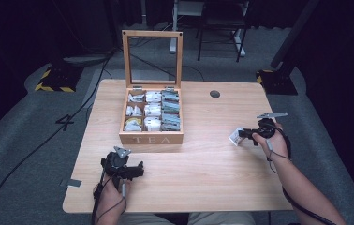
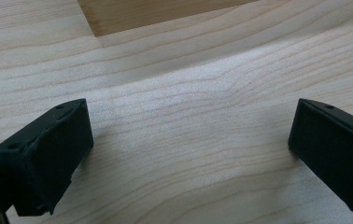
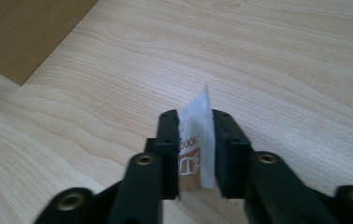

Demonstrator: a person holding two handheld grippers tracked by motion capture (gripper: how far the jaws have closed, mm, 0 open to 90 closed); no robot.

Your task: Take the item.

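Right gripper [image 3: 195, 154], at right of the high view: jaws part-open around a tea sachet [image 3: 197, 140] just beside the table [image 1: 203, 164]. Release step; next, withdrawal. Left gripper [image 2: 188, 154], lower left, wide open, empty. Tea box [image 1: 151, 137] at centre.

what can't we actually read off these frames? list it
- Tea packet: print partly covered by the right gripper jaws in the right gripper view; whether the pads press it is unclear; too small in the high view.
- Tea box: packet labels too small in the high view; cut off by the top edge in the left gripper view.
- Left gripper: jaws open over bare table.
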